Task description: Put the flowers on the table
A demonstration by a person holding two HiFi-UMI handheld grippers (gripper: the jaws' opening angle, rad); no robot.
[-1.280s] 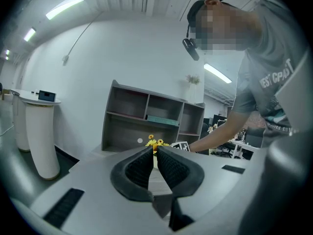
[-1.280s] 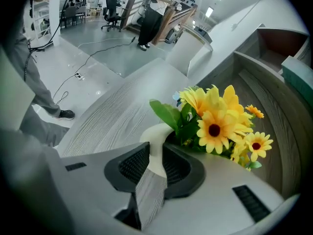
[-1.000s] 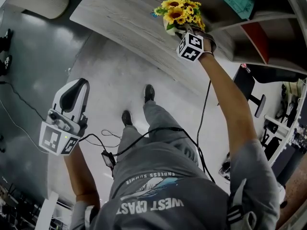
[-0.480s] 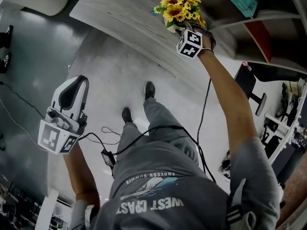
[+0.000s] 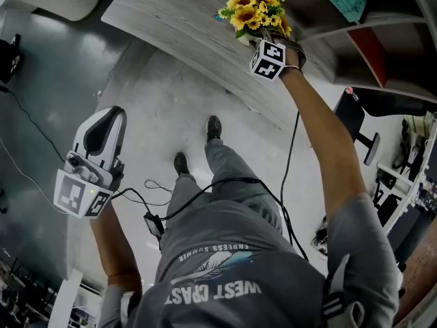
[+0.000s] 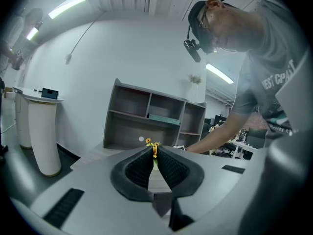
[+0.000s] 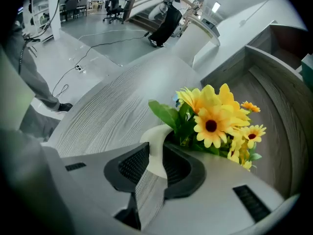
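The right gripper (image 7: 154,153) pinches the white vase (image 7: 157,132) of yellow flowers (image 7: 213,125) over the wooden table (image 7: 110,109), shelf unit (image 7: 286,53) just behind; the left gripper (image 6: 155,154), jaws pressed together empty, hangs aside.

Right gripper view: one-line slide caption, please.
Right gripper shut on the white vase rim, yellow flowers leaning out over the wood-grain table.

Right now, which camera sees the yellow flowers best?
The right gripper view. The flowers fill its middle, close up, their white vase between the right gripper's jaws. The head view shows the flowers small, from above. The left gripper view shows only a tiny far-off speck.
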